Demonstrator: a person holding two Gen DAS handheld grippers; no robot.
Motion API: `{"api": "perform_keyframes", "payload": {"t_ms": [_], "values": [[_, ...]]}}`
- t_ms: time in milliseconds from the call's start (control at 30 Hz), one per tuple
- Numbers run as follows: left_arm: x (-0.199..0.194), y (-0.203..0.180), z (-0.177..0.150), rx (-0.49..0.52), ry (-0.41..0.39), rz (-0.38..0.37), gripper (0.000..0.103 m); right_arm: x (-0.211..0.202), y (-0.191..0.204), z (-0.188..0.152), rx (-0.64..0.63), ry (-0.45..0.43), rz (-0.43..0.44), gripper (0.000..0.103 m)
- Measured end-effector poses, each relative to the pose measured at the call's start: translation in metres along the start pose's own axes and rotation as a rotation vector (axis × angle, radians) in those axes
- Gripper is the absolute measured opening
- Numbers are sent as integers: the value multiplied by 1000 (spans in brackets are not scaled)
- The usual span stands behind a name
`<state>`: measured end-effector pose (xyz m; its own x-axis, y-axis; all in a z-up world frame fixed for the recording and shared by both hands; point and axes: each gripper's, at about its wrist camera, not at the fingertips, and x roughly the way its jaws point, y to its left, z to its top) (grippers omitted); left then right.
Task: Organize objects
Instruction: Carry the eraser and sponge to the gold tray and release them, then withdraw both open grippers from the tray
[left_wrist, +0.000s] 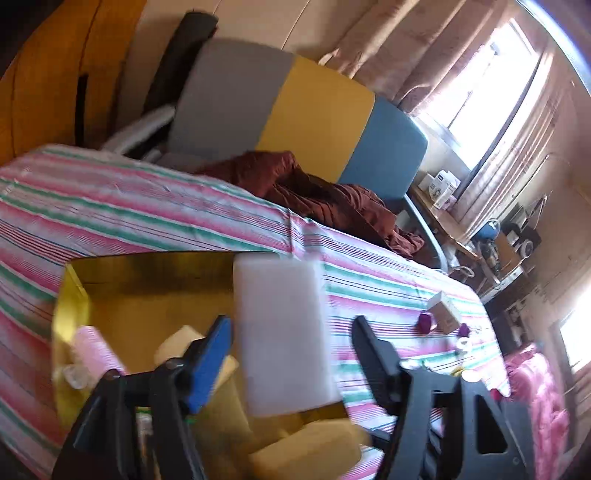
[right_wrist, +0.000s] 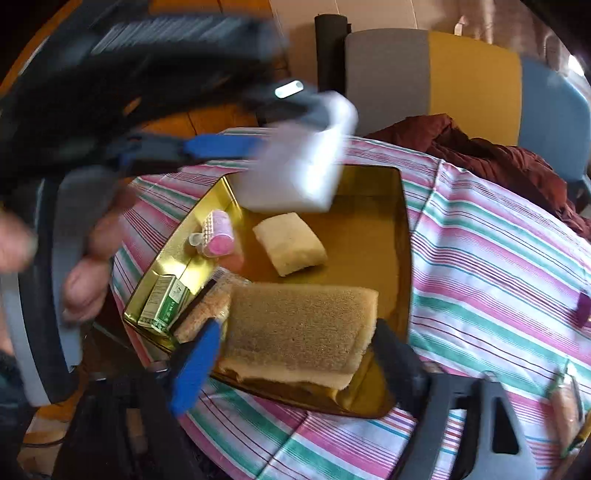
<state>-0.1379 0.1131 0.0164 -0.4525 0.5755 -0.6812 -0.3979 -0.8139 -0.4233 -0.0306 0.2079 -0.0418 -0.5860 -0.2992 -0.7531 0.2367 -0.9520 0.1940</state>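
While over tray (right_wrist: 404, 236), white block (left_wrist: 280, 332) between left claw (left_wrist: 291, 343) fingers

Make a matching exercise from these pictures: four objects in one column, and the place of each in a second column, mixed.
Objects:
1. white block
2. large brown sponge
3. pink roller
4. dark red cloth

Places:
A. on the chair, behind the table
B. between the left gripper's fingers, above the gold tray
C. in the tray, by its left wall
D. in the tray, at its near end

Pairs: 1-B, 2-D, 3-C, 4-A
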Motion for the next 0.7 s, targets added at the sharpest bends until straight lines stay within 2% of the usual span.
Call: {"api": "perform_keyframes", "payload": {"t_ms": [33,167,400,567,700], "values": [[2,-1,1,-3,-5,-4,81,1,0,-1,1,-4,-7,102],[-1,-2,-8,7,-24,24,81,2,-2,-5,7,3,-5,102],[-19,8,-45,17,-34,97,81,-8,-11,-10,52,-4,-37,103],[-36,9,-73,48,-62,188,81,-15,-18,-14,75,-31,-111,103],[-53,8,-88,64,-126,294,80,-25,-24,-16,109,-59,-154,103]]}}
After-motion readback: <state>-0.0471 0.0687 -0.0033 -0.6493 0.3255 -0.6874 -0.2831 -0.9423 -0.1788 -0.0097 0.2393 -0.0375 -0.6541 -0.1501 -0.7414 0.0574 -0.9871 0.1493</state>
